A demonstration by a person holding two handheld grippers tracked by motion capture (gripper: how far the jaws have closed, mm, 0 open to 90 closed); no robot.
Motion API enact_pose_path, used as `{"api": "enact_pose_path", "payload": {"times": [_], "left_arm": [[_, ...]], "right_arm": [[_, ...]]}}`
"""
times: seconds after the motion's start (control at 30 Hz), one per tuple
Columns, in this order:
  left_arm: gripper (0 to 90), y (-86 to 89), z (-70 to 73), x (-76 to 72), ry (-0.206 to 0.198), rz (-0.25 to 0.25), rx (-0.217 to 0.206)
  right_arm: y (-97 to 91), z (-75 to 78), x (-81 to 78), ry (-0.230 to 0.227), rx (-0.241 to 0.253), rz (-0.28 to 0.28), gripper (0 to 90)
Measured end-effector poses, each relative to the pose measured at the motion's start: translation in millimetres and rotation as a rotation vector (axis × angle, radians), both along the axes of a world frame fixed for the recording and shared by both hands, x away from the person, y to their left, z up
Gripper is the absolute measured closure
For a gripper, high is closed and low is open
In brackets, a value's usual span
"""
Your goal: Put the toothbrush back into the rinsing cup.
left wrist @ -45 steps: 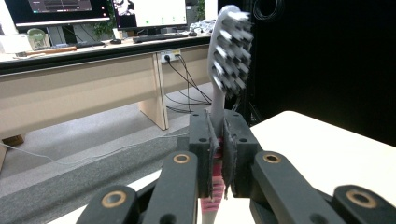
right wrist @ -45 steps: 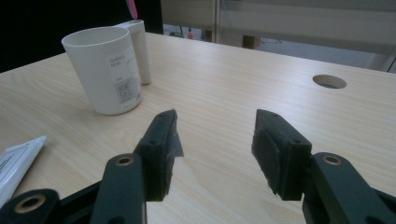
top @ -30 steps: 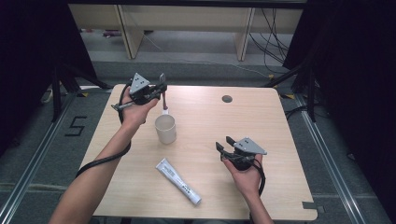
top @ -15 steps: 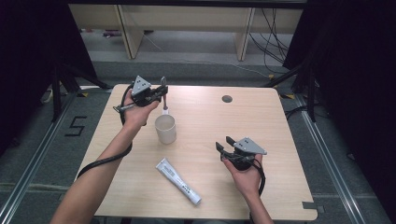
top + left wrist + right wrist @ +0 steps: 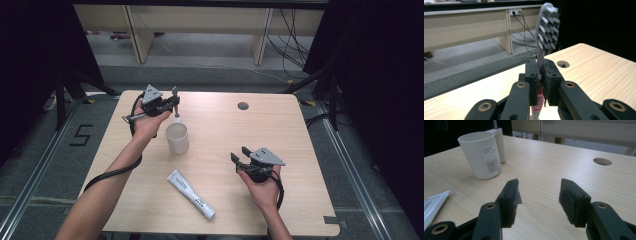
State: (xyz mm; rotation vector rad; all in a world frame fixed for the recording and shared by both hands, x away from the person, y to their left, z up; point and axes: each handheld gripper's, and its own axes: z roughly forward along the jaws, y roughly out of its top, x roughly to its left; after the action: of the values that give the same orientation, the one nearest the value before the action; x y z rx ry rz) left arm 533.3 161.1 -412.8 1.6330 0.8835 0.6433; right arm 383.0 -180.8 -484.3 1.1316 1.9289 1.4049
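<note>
My left gripper point(image 5: 174, 104) point(image 5: 541, 75) is shut on the grey neck of a toothbrush point(image 5: 547, 27) point(image 5: 174, 92) and holds it upright, bristles at the top. Its thick white handle point(image 5: 499, 143) hangs or stands just behind a white cup point(image 5: 177, 138) point(image 5: 481, 155). I cannot tell whether the handle touches the table. A white toothpaste tube point(image 5: 191, 195) point(image 5: 431, 205) lies flat near the front edge. My right gripper point(image 5: 239, 154) point(image 5: 539, 192) rests low over the table, right of the cup. It is open with nothing between its jaws.
The wooden table point(image 5: 280, 125) has a round cable hole point(image 5: 243, 106) point(image 5: 602, 161) at the back right. Beyond the far edge are a grey floor, desk legs and cables. Dark curtains stand at both sides.
The left gripper with the toothbrush has shifted slightly near the cup. The right hand has kept still.
</note>
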Motion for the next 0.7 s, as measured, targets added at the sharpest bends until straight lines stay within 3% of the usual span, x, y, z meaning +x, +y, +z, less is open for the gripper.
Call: {"api": "enact_pose_path", "payload": {"times": [0.2,0.23,0.27,0.3,0.33,0.4,0.63,0.67,0.7], "left_arm": [[82.6,-0.2,-5.2,0.9,0.018,-0.002,0.007],[82.6,0.1,-7.4,1.2,0.027,-0.003,0.015],[82.6,0.1,-7.4,1.2,0.027,-0.003,0.015],[82.6,0.6,-8.2,1.4,0.03,-0.004,0.019],[82.6,0.5,-10.1,1.7,0.037,-0.005,0.018],[82.5,0.6,-12.0,2.0,0.045,-0.005,0.013],[82.5,1.6,-16.5,3.2,0.061,-0.003,0.021],[82.5,1.2,-17.5,3.2,0.065,-0.002,0.021],[82.5,1.1,-18.0,3.2,0.067,-0.004,0.025]], "right_arm": [[-1.3,0.2,1.5,-0.007,-0.017,0.011,49.9],[-2.1,-0.2,2.7,-0.032,-0.03,0.013,49.9],[-2.1,-0.2,2.7,-0.032,-0.03,0.013,49.9],[-0.5,-0.1,0.9,-0.004,-0.012,0.011,49.9],[-2.0,0.0,2.1,-0.025,-0.034,0.014,49.9],[-1.3,0.2,1.2,-0.005,-0.025,0.013,49.8],[-1.3,0.1,1.4,-0.005,-0.026,0.014,49.8],[-1.8,-0.3,2.5,-0.023,-0.03,0.021,49.7],[-0.9,-0.1,1.1,-0.006,-0.019,0.011,49.7]]}}
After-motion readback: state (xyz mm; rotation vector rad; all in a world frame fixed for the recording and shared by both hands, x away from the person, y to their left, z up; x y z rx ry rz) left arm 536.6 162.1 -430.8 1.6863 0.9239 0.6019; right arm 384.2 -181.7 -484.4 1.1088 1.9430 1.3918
